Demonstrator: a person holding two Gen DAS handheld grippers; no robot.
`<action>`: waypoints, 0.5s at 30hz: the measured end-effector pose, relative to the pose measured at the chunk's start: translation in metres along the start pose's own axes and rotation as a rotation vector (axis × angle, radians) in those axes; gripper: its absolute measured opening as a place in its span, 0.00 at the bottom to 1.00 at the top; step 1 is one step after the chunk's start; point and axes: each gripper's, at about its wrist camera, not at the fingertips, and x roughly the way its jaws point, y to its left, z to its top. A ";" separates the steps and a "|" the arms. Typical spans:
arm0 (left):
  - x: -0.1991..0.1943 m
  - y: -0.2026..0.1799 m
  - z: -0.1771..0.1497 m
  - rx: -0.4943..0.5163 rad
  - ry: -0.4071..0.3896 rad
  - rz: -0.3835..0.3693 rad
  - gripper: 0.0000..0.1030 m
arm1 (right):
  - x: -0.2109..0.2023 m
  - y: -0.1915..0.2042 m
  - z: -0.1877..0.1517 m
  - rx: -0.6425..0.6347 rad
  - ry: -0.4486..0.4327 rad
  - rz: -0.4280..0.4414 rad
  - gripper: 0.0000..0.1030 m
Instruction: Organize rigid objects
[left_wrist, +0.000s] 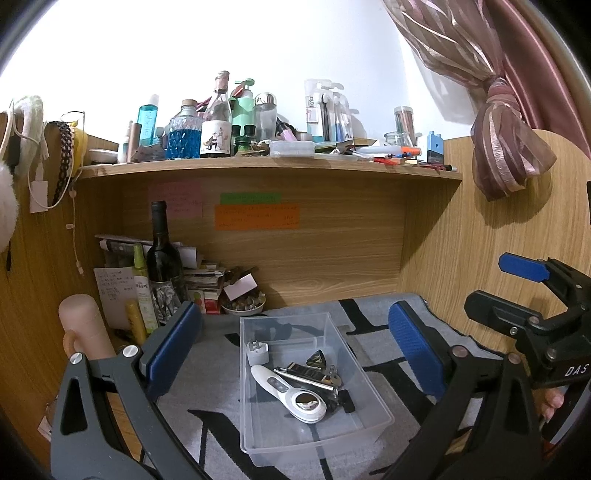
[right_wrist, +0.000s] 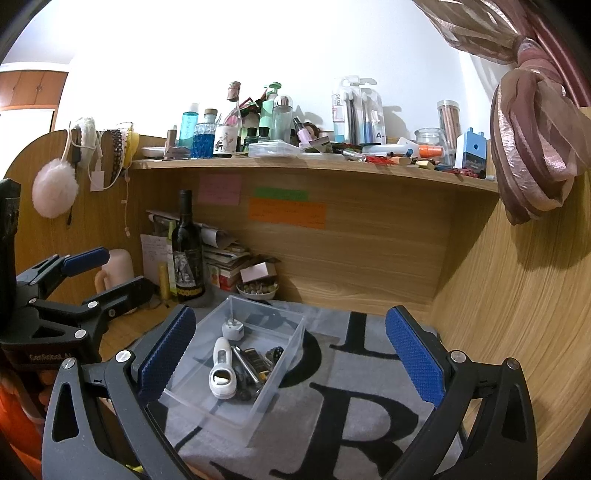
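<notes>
Bin (left_wrist: 255, 435) at six o'clock on grey mat (left_wrist: 388, 365), holding white thermometer (left_wrist: 284, 391) and charger (left_wrist: 257, 350). Left gripper (left_wrist: 295, 350) and right gripper (right_wrist: 291, 354) gaping wide, gripping nothing.

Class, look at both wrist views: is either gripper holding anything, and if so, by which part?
Nothing is held. The left gripper and the right gripper are both open and empty, above the clear bin of small items.

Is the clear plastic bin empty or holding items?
Holding items: the clear plastic bin contains a white handheld device, white charger plug and small dark objects.
</notes>
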 end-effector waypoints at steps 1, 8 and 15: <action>0.001 0.000 0.000 0.002 0.002 -0.002 1.00 | -0.001 0.001 -0.001 0.000 0.000 0.000 1.00; 0.006 -0.001 -0.001 0.009 0.014 0.002 1.00 | 0.002 -0.003 -0.002 0.015 -0.001 -0.002 1.00; 0.006 -0.005 -0.002 0.024 0.016 -0.024 1.00 | 0.002 -0.004 -0.003 0.022 0.001 -0.002 1.00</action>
